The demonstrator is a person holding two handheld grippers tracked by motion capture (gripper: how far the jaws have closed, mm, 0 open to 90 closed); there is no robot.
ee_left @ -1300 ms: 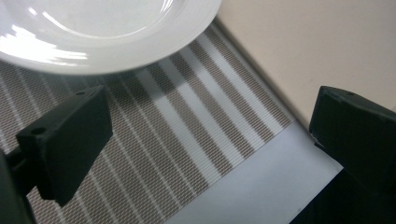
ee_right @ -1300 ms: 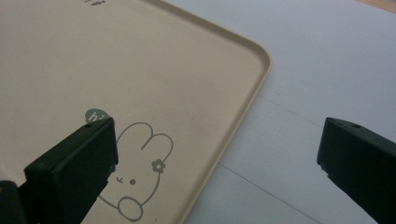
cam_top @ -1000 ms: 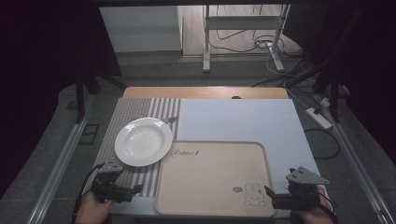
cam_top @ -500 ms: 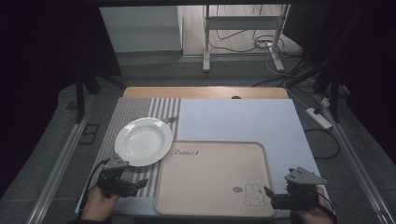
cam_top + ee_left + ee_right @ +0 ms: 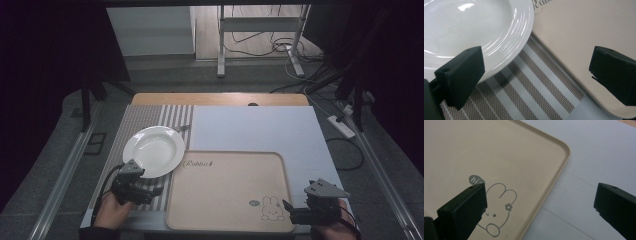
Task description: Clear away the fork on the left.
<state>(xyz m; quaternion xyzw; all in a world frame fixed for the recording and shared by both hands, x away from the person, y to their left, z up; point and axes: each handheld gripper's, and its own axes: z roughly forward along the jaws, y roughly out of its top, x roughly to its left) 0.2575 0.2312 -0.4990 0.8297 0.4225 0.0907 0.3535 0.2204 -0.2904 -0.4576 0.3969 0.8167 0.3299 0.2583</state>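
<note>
Reaching toward the round white ceramic plate, the left gripper hovers just off its near rim, its black fingers spread wide with nothing between them. The plate sits on a brown-and-white striped placemat at the left of the bench, its edge just beside the beige rectangular plastic tray printed with a small rabbit drawing. This looks like the approach step: the grasp is not made yet. The next move, I would judge, calls for lowering one finger under the plate's lip and the other over the rim, then closing gently. The right gripper waits low over the tray's near right corner, fingers also wide apart and empty. The tray's raised edge lies close to the plate and could catch it. A pale blue sheet covers the rest of the bench.
</note>
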